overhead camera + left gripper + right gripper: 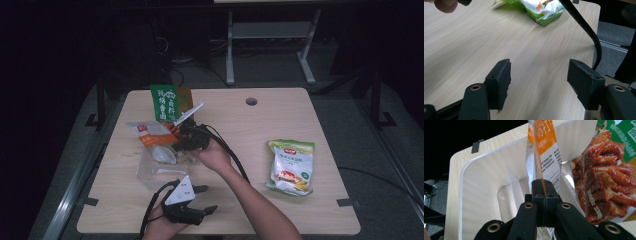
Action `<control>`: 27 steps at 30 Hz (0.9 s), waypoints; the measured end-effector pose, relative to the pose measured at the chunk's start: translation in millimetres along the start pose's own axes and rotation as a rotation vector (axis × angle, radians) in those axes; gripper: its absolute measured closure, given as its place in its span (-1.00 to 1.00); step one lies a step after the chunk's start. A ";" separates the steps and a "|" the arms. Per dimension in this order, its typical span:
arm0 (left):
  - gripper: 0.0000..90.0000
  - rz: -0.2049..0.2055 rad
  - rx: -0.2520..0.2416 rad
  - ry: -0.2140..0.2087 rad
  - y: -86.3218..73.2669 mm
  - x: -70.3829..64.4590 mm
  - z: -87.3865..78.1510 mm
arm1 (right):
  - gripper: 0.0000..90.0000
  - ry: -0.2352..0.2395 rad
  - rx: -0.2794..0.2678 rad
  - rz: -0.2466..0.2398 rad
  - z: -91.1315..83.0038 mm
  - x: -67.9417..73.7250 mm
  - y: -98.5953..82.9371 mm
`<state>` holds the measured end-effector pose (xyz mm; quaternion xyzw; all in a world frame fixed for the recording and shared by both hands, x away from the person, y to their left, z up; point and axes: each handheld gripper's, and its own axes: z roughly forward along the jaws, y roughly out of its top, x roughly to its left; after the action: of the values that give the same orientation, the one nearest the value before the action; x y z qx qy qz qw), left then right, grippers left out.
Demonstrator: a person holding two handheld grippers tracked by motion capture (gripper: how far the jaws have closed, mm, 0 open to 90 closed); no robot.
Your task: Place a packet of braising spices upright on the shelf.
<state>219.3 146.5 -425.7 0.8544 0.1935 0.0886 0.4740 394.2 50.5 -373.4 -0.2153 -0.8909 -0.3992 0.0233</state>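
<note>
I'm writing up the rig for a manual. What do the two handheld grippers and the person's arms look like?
Both grippers are black, each with two blocky black jaws faced with rough pads and brass-coloured pivot rivets. The left gripper carries a grey three-cornered plate with small markings on top; the right gripper has a similar pale plate. A black ribbed cable trails from each. The forearms are bare, with no sleeves in view.

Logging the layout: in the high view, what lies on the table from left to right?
Clear tub → right tongs → table hole → green-and-white bag. The packets around the tub overlap, so I leave them out.
</note>
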 end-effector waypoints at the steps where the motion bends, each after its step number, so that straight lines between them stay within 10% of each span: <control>1: -0.22 0.001 0.003 -0.002 0.1 0.0 -0.1 | 0.99 -0.002 0.004 0.009 -0.3 0.3 -0.6; 27: -0.23 0.012 0.008 -0.012 0.4 -4.2 3.0 | 0.86 0.021 0.029 0.055 11.0 -6.4 -12.3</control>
<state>216.6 142.2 -426.8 0.8580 0.1860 0.0856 0.4711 396.4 48.8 -390.8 -0.2350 -0.8901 -0.3877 0.0466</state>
